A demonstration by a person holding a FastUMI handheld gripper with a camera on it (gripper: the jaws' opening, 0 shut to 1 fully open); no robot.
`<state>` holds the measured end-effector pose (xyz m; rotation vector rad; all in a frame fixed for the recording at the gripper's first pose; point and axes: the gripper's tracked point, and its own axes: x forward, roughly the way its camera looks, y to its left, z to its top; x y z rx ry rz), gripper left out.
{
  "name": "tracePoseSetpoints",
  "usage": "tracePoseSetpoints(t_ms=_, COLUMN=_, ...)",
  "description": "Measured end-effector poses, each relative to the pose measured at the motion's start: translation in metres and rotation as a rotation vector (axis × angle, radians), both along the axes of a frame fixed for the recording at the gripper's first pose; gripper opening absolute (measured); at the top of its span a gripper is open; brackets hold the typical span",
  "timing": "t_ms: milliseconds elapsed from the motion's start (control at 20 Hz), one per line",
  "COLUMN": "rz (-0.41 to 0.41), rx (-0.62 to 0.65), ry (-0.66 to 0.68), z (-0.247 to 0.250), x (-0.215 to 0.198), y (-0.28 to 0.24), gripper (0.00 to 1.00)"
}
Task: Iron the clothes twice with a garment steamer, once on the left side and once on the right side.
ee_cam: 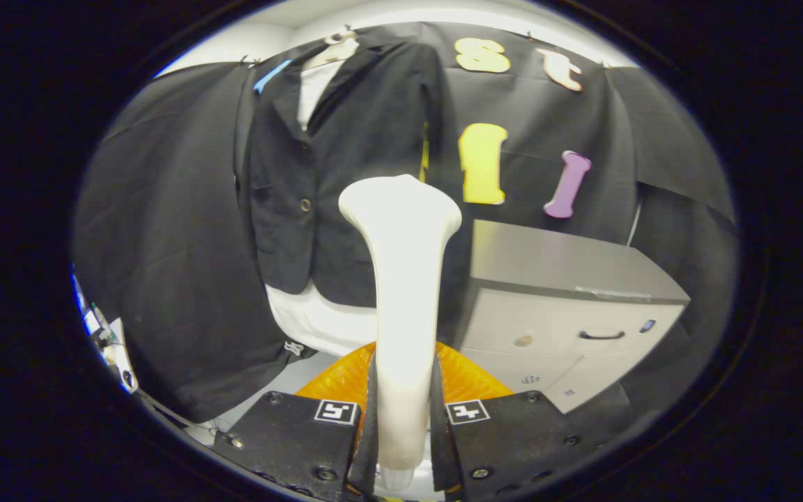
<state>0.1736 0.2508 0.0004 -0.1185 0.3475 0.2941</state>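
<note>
The hand-held gripper [405,418] is clenched on the garment steamer [401,279]: both fingers [290,436] press against the lower part of its pale handle from the left and the right, and the handle runs straight up between them. The gripper points forward and roughly level at the far wall of the booth, so the steamer stands upright, its widened head at the top and turned away toward the clothes. The head sits just right of the front opening of the black jacket [346,160], in front of the jacket's right half; whether it touches the cloth cannot be told. The jacket hangs on a pale hanger [335,45] at the far wall, over a white shirt [314,87] that shows at the collar and again as a hem below the jacket's lower edge. One button [305,205] shows on the jacket's front, left of the steamer head. An orange base [342,380] lies low, just beyond the fingers and behind the handle. To the right of the steamer stands a grey drawer cabinet [569,307] with a dark handle [601,335] on its front. At the near left some small pieces of equipment with a cable [112,348] sit by the black cloth.
</note>
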Motion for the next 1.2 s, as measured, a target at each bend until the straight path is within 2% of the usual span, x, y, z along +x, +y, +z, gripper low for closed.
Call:
tracePoseSetpoints(t_ms=300, rz=-0.077, rx=0.054, ry=0.01, z=-0.022, x=-0.044, y=-0.147, gripper=0.33)
tracePoseSetpoints(t_ms=550, rz=-0.123, rx=0.095, ry=-0.03, z=-0.03, x=-0.081, y=-0.228, gripper=0.33)
tracePoseSetpoints(t_ms=850, rz=-0.164, rx=0.098, ry=-0.024, z=-0.052, x=-0.121, y=-0.277, gripper=0.33)
tracePoseSetpoints(t_ms=1200, rz=-0.199, rx=0.106, ry=-0.005, z=-0.076, x=-0.148, y=-0.29, gripper=0.33)
